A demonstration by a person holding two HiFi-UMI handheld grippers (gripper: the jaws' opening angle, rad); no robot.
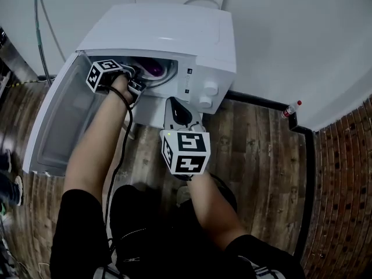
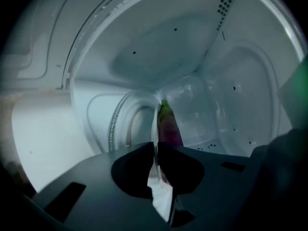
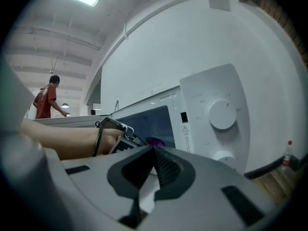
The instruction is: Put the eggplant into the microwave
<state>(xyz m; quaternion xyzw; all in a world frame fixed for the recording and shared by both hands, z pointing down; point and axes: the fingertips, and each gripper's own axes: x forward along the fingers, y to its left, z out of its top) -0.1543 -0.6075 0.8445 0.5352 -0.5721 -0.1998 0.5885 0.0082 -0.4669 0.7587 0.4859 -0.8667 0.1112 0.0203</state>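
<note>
The white microwave (image 1: 174, 34) stands on the floor with its door (image 1: 58, 115) swung open to the left. My left gripper (image 1: 139, 79) reaches into the cavity. A purple eggplant (image 2: 168, 126) with a green stem end lies just past its tips, beside the glass turntable (image 2: 127, 124). The jaws of my left gripper (image 2: 155, 148) stand slightly apart; a sliver of light shows between them and the eggplant, so it is open. The eggplant (image 1: 154, 68) also shows as a purple patch inside. My right gripper (image 1: 177, 108) hangs shut and empty before the control panel (image 3: 221, 114).
A small bottle (image 1: 290, 108) stands by the wall at the right, near a black cable. Brick paving lies further right. A green hose (image 1: 38, 16) runs up the wall at the left. A person in red (image 3: 45, 100) stands far off.
</note>
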